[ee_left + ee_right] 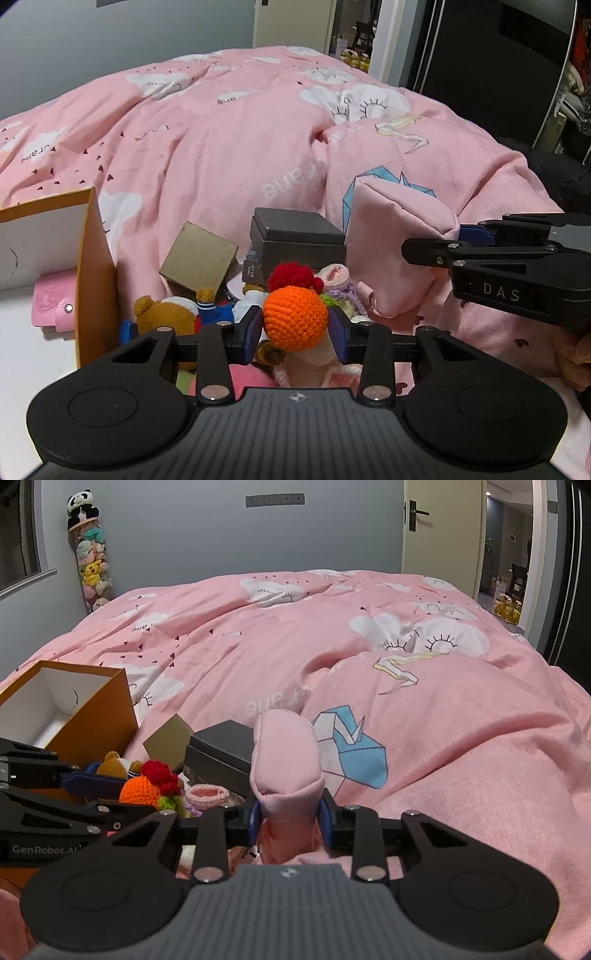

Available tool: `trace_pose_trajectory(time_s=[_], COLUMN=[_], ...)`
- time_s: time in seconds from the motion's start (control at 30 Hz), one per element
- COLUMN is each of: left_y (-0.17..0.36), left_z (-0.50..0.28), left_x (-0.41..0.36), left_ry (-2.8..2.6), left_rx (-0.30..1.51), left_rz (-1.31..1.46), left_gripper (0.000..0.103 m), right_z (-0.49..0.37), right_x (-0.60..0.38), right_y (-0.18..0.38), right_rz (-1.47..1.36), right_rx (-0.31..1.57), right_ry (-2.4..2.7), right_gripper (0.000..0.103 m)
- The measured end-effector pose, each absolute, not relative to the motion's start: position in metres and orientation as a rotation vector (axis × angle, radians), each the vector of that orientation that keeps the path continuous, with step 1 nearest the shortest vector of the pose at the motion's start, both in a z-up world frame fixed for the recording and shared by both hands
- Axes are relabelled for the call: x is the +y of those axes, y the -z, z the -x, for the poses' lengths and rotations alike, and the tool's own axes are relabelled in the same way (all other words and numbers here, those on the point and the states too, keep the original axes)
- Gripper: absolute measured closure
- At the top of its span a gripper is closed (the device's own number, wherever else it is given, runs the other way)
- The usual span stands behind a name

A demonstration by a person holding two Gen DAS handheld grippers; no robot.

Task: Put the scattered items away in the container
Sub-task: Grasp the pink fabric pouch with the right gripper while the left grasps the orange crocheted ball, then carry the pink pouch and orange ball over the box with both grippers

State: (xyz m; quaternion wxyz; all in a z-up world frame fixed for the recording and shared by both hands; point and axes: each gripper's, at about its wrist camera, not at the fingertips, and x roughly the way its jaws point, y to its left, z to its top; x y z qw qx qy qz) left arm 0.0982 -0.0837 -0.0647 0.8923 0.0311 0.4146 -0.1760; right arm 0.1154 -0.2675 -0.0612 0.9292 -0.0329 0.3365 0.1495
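My left gripper is shut on an orange crochet ball toy with a red tuft, held above a pile of items on the bed. My right gripper is shut on a pink fabric pouch; it also shows in the left wrist view, lifted to the right of the pile. The orange box with a white inside stands open at the left; a pink wallet lies in it. The crochet toy shows in the right wrist view.
The pile holds a brown teddy bear, a tan cardboard box, a black box and a small pink crochet basket. The pink quilt covers the bed. A door stands open behind.
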Motion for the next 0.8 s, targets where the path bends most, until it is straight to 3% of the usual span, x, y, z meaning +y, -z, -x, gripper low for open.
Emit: trace_pose_trajectory(time_s=[0.8], left_y=[-0.018], left_z=[-0.058], left_x=[0.004], left_ry=[0.151], left_rx=[0.639], left_rz=[0.102], left_gripper=[0.059], right_z=[-0.093], right_x=[-0.183], right_y=[-0.039], right_rz=[0.187], right_rx=[0.358], right_ry=[-0.612], right_gripper=[0.071])
